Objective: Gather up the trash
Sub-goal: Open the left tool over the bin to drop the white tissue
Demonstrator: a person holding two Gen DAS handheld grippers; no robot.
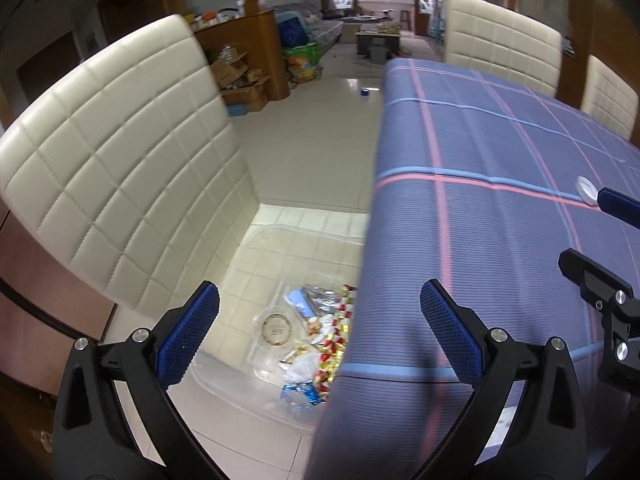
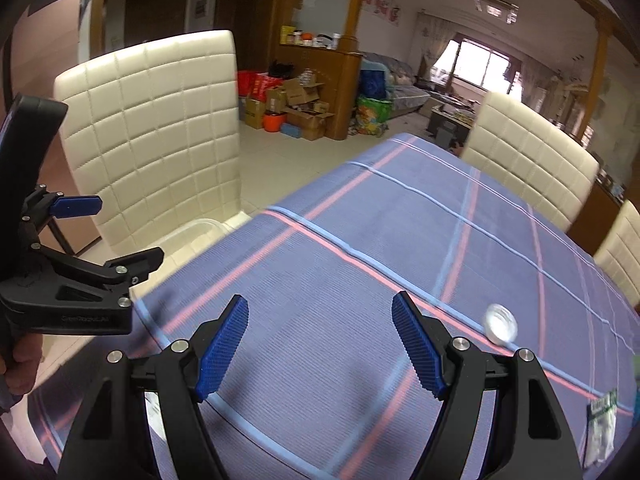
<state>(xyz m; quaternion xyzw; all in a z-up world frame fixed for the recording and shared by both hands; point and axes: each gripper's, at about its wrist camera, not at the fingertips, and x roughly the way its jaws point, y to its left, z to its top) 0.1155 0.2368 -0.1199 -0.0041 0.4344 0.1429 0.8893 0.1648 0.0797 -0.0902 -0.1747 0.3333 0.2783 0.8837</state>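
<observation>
Below, we hold the left hand-held gripper [image 1: 320, 320] spread wide over the table [image 1: 500, 240] edge, above the clear bin [image 1: 256, 396] of wrappers [image 1: 320, 344]. Our right hand-held gripper [image 2: 320, 344], also spread and empty, hovers beside a white cap [image 2: 501, 325].

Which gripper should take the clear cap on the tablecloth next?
Right. The right gripper is open over the tablecloth, with the clear cap just beside it; the left gripper hangs open over the trash bin.
</observation>
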